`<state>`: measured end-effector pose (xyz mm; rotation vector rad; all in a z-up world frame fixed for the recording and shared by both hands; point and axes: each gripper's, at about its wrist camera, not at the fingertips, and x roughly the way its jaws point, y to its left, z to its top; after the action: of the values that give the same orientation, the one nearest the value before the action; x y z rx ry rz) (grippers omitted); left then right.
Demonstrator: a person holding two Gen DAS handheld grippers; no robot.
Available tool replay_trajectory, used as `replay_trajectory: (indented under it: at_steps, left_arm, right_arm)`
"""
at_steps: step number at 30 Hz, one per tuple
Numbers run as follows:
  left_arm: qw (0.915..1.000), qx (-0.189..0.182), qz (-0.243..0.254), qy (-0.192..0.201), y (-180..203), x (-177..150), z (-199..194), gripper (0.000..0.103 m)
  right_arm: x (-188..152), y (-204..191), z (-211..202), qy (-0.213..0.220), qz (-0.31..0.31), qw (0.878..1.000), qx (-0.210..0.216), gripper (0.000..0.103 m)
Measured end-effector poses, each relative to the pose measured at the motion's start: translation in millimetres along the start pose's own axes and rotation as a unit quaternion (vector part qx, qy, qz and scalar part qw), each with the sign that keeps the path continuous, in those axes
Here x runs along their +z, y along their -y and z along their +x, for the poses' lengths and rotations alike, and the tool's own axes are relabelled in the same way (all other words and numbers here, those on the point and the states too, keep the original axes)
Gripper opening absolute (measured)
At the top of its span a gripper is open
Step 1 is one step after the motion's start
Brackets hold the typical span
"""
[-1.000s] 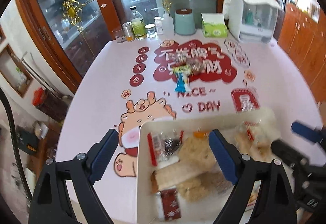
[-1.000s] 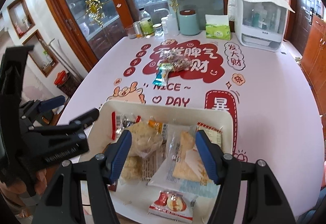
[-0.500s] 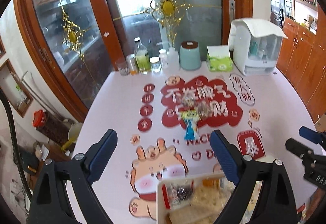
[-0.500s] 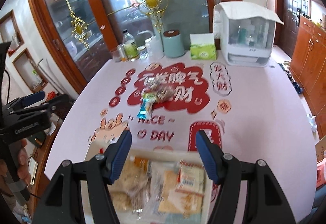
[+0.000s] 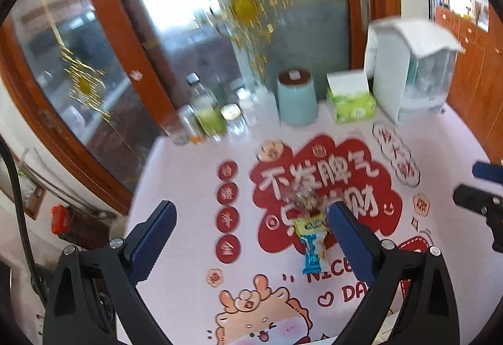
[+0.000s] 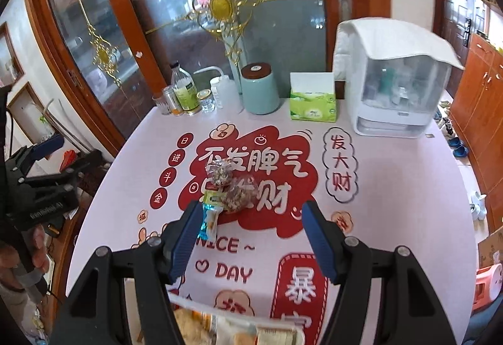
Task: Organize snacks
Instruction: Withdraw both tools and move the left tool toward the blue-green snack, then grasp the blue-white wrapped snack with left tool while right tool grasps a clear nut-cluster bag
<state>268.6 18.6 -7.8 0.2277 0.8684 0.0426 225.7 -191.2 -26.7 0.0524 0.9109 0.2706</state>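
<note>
Both your hand-held grippers are released and carry nothing: the right hand-held gripper (image 6: 248, 235) hangs spread over the surface (image 6: 393, 188) just short of the small snack pile (image 6: 228, 188), and the left hand-held gripper (image 5: 251, 238) is spread too, beside that same pile. You look to be between picks, with the tray of snacks (image 6: 239, 332) just below the pile toward you already partly filled and three loose items still out: the blue-wrapped bar (image 6: 210, 213) on the pile's left edge and two clear bags touching it. Next, I judge, lower the right one over the nearest bag, straddle it, then close gently, since the crinkly wrappers may slide.
</note>
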Motion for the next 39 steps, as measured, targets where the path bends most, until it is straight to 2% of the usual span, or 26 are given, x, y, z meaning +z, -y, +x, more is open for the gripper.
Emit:
replay_trajectory:
  at_steps: [4, 6, 9, 12, 15, 18, 23, 27, 29, 31, 34, 39]
  left_arm:
    - [0.9981, -0.020, -0.009, -0.057, 13, -10, 59, 0.097]
    - [0.9943, -0.046, -0.020, -0.094, 22, -22, 90, 0.097]
    - [0.9887, -0.056, -0.031, -0.136, 36, -43, 127, 0.097]
    - [0.9796, -0.063, -0.058, -0.182, 45, -62, 162, 0.097]
    - [0.9654, -0.075, -0.113, -0.223, 44, -77, 193, 0.092]
    - [0.9540, -0.082, -0.148, -0.247, 44, -87, 212, 0.089]
    - [0.9367, -0.093, -0.167, -0.293, 49, -104, 238, 0.068]
    - [0.9416, -0.086, -0.158, -0.285, 52, -109, 237, 0.061]
    - [0.9436, -0.078, -0.153, -0.283, 51, -111, 235, 0.045]
    - [0.9447, -0.073, -0.151, -0.282, 47, -113, 232, 0.033]
    - [0.9392, -0.085, -0.174, -0.284, 35, -120, 230, 0.028]
    - [0.9428, -0.078, -0.173, -0.274, 21, -126, 221, 0.026]
  right_arm:
    - [20, 3, 52, -0.036, 0.007, 0.999, -0.001, 0.066]
    - [26, 7, 80, -0.059, 0.023, 0.998, 0.012, 0.066]
    - [29, 15, 123, -0.096, 0.053, 0.993, 0.032, 0.066]
    - [23, 22, 172, -0.138, 0.084, 0.986, 0.040, 0.066]
    - [14, 26, 209, -0.169, 0.116, 0.977, 0.051, 0.066]
    - [6, 28, 235, -0.187, 0.147, 0.969, 0.068, 0.066]
    - [0, 18, 259, -0.205, 0.158, 0.962, 0.089, 0.066]
    - [-1, 8, 269, -0.213, 0.145, 0.962, 0.088, 0.066]
    - [-3, 4, 274, -0.219, 0.140, 0.962, 0.085, 0.066]
    - [-5, 0, 279, -0.228, 0.130, 0.962, 0.075, 0.065]
    - [-8, -6, 282, -0.237, 0.114, 0.963, 0.067, 0.056]
    - [-10, -13, 278, -0.227, 0.077, 0.969, 0.057, 0.048]
